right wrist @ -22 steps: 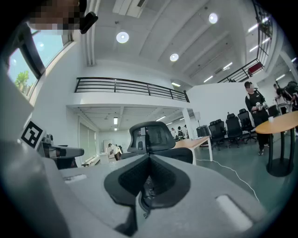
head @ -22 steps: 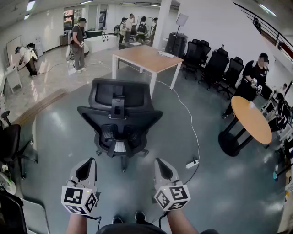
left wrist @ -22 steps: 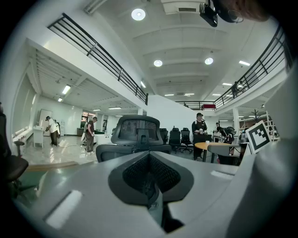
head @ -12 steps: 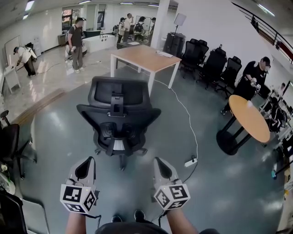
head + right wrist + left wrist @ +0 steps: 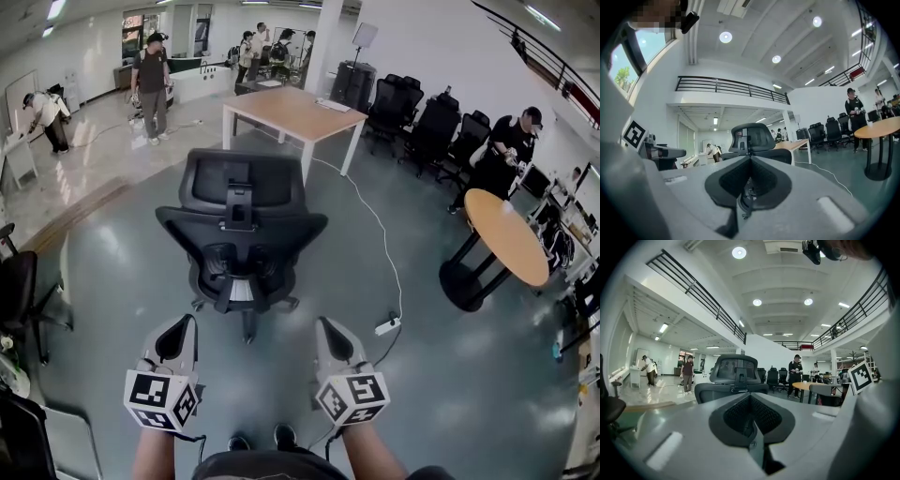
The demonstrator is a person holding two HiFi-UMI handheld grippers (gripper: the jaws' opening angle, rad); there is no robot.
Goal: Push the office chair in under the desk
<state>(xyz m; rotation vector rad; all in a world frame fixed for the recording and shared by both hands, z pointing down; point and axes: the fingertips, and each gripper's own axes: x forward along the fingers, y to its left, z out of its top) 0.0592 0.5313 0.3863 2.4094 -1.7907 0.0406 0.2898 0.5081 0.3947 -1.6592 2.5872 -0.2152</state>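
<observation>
Looking down in head view: office chair (image 5: 242, 225) on open floor, backrest toward camera, well short of the desk (image 5: 292, 114) beyond it and slightly to its right. Not under the desk yet. Left gripper (image 5: 184, 328) near the chair's left rear, right gripper (image 5: 330, 328) near its right rear, neither touching it. Both pressed together, nothing pinched.

Judged step: closing in for first contact. Best done with both closed tips set evenly on the two sides of the backrest, then a straight, steady push to avoid spinning the chair on its casters. Probably needs a slight steer right to line up with the gap between the desk legs.

Open floor ahead of the chair up to the desk. Power strip (image 5: 387, 326) and its cable (image 5: 380, 230) to the chair's right, cable running on toward the desk: keep casters left of them. Round table (image 5: 506, 234) well right of the chair, out of the path. Spare black chair (image 5: 19, 291) well to its left.

Left gripper view: chair (image 5: 736, 376) straight ahead above the left gripper (image 5: 750, 399), jaws together, empty. Round table (image 5: 806, 386) to the chair's right.

Right gripper view: chair (image 5: 752, 138) ahead above the right gripper (image 5: 750, 161), jaws together, empty. Desk (image 5: 797, 144) just right of the chair and behind it, cable (image 5: 829, 174) on the floor to the right.
</observation>
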